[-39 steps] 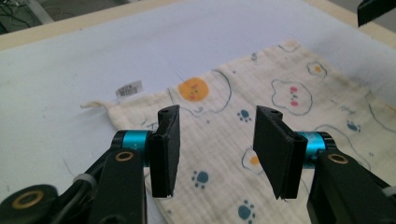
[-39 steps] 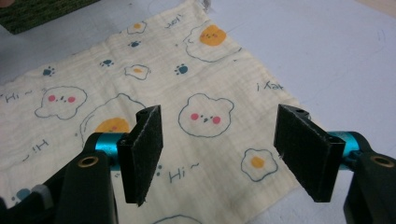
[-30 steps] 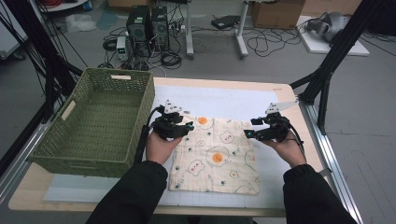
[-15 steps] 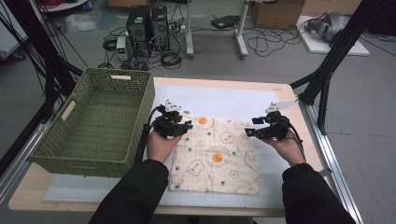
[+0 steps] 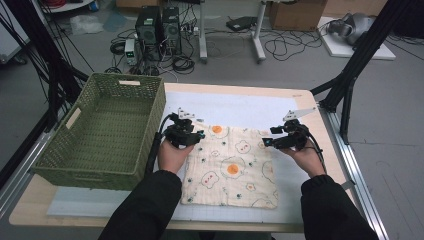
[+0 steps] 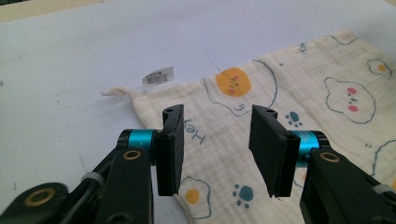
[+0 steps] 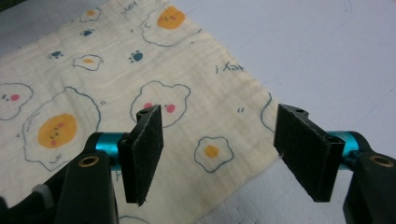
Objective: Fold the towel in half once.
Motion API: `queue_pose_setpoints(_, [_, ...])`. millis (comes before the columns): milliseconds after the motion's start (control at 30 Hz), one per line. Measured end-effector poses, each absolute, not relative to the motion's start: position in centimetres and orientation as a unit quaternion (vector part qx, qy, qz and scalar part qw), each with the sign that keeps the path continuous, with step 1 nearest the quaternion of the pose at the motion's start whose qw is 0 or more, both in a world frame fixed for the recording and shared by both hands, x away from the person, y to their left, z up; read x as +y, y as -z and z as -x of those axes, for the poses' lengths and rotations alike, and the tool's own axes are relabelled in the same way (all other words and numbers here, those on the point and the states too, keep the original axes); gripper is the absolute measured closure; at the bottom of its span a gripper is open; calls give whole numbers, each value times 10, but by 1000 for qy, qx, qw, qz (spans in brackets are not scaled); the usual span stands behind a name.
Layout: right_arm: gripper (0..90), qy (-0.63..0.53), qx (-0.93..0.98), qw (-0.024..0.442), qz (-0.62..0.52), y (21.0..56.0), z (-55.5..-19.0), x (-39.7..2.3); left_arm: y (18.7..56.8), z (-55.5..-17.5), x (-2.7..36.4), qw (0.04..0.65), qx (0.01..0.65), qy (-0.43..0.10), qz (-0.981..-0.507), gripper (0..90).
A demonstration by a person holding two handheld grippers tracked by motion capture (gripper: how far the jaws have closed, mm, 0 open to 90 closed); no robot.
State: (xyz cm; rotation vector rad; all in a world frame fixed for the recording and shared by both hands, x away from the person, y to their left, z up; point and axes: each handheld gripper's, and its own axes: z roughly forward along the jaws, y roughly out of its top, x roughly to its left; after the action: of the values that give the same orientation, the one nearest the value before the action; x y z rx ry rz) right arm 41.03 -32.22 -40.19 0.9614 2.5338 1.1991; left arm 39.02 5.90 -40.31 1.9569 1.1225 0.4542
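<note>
A cream cloth (image 5: 230, 165) printed with fried eggs and paw marks lies flat on the white mat (image 5: 240, 105). My left gripper (image 5: 199, 134) hovers low over the cloth's far left corner. In the left gripper view its jaws (image 6: 215, 140) stand open above the cloth (image 6: 280, 93), with nothing pinched, near the corner's white label (image 6: 158, 75). My right gripper (image 5: 266, 143) is at the cloth's right edge near the far corner. In the right gripper view it (image 7: 219, 135) is open, and the cloth's edge (image 7: 93, 84) runs beneath the gap.
A green woven basket (image 5: 50, 165), empty, stands at the table's left, close beside my left hand. Black stand legs (image 5: 350, 75) rise past the table's right far corner. Cables and computer boxes (image 5: 157, 25) lie on the floor beyond.
</note>
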Motion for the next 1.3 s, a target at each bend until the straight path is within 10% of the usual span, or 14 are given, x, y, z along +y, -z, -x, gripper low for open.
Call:
queue_pose_setpoints(667, [390,-368,853,85,-360,433,-415,-327,429,-398,55,351,462,-180,-794,632])
queue_pose_setpoints(1300, [822,-353,865,81,-347,438,-414,-321,434,-397,52,321,466,-181,-805,865])
